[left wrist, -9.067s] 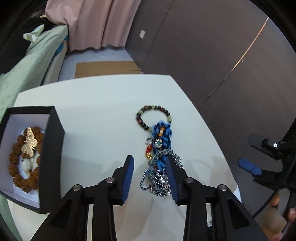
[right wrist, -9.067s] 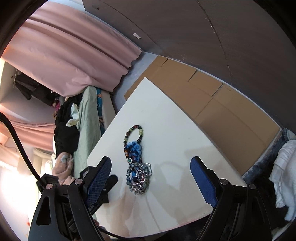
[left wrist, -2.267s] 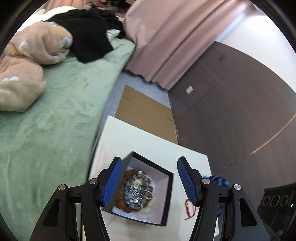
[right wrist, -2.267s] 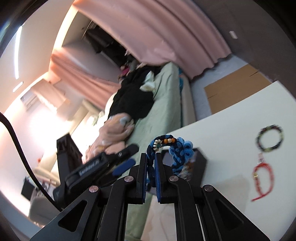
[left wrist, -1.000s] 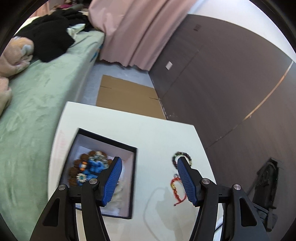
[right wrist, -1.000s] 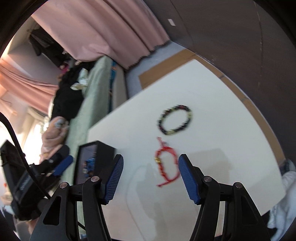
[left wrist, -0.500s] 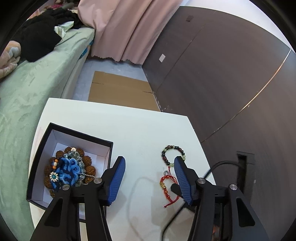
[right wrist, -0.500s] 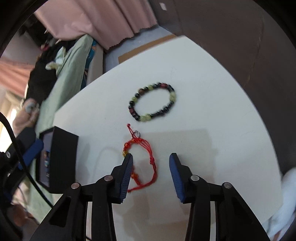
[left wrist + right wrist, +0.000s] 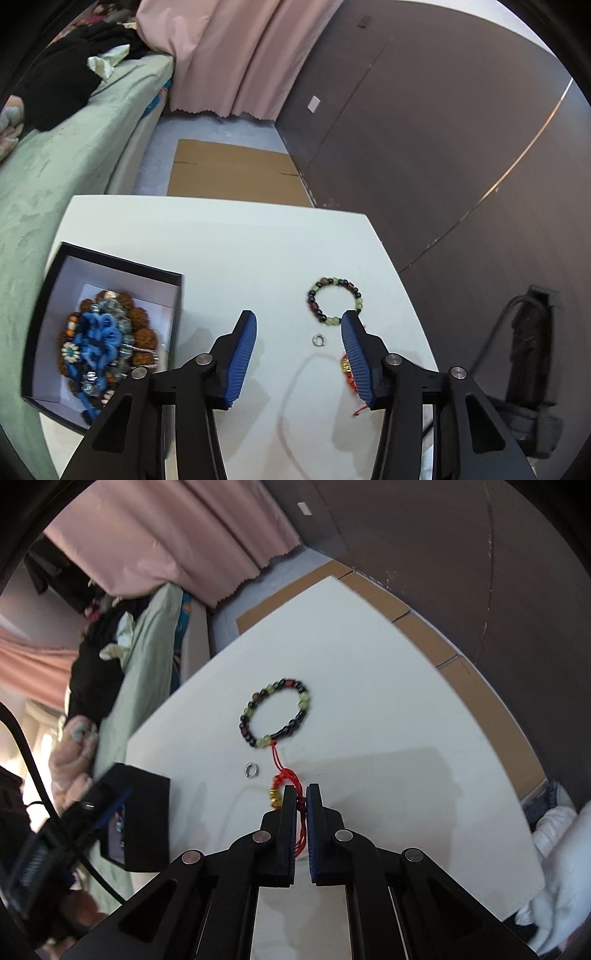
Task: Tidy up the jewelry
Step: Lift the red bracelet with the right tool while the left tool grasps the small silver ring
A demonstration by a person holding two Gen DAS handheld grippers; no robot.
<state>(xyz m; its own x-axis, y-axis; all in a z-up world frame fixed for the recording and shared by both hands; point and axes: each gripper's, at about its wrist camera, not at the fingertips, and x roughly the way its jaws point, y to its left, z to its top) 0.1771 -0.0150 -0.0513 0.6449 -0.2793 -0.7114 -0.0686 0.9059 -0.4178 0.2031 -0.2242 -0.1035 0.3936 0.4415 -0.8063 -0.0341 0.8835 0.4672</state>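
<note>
A black box with a white inside stands at the table's left and holds a blue knotted piece on brown beads and chains. My left gripper is open and empty above the table, between the box and the loose pieces. A dark and green bead bracelet lies ahead of it; it also shows in the right wrist view. A small silver ring lies beside it. My right gripper is shut on a red cord bracelet with gold beads.
The white table ends at a dark wall on the right. A green bed with clothes runs along the left. Cardboard lies on the floor beyond the table. The box also shows at the left of the right wrist view.
My right gripper has closed on the red cord bracelet, which it straddled open half a second ago. My left gripper has drifted slightly closer to the bead bracelet.
</note>
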